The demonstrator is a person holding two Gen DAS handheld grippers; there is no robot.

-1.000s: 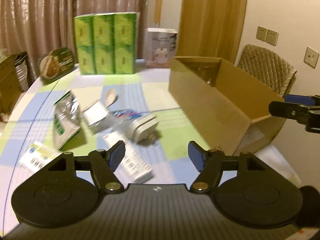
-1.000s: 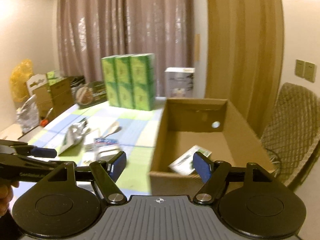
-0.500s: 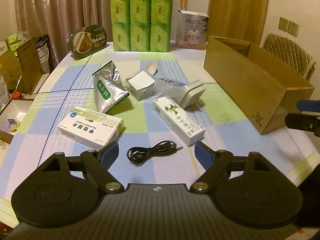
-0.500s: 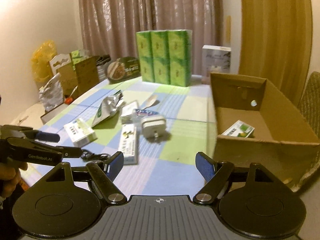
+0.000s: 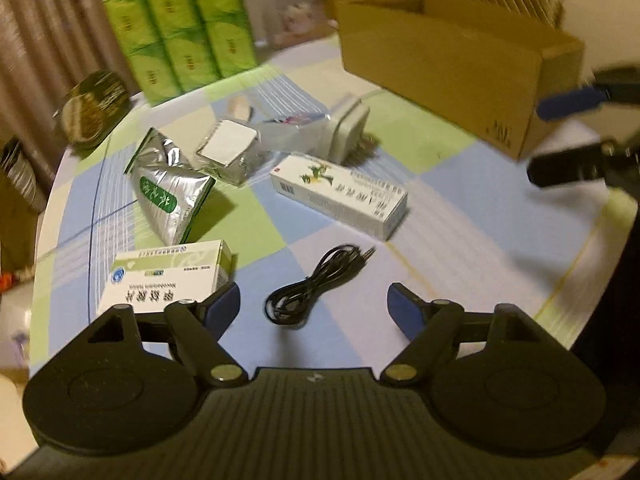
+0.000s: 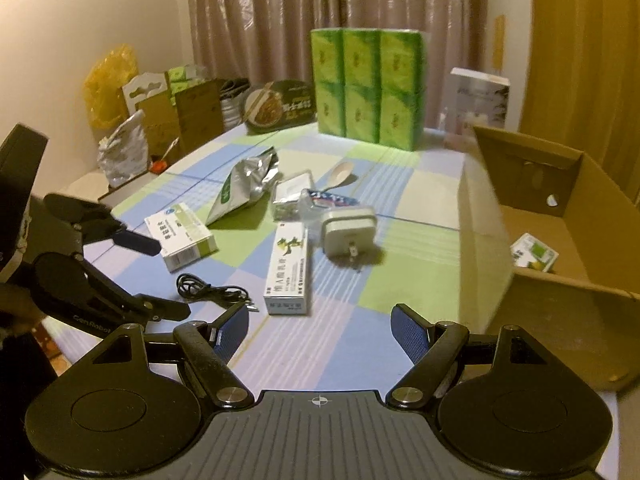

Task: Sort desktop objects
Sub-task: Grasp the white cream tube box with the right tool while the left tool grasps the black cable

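Desktop objects lie scattered over the checked table, and only one small green-and-white packet sits in the cardboard box at the right so far. Over the last second the left claw has swung away from the box and dropped low over the near edge, so the black cable now lies just ahead of it, between its fingers' line of reach. Its jaws stand wide with nothing in them. Just beside its left finger sits the white medicine box; farther on are the long ointment box, the silver foil bag, a second foil pouch and the white plug adapter, all close together near the table's middle.

The right claw has likewise pulled back from the box mouth and now hovers over the near table edge, also spread wide and empty, with the ointment box straight ahead of it.

Judging by this, the drop-off is finished and a new pick is starting. The cable looks the likely target for the left side; being loose and coiled, it may slip or trail if caught by a single loop.
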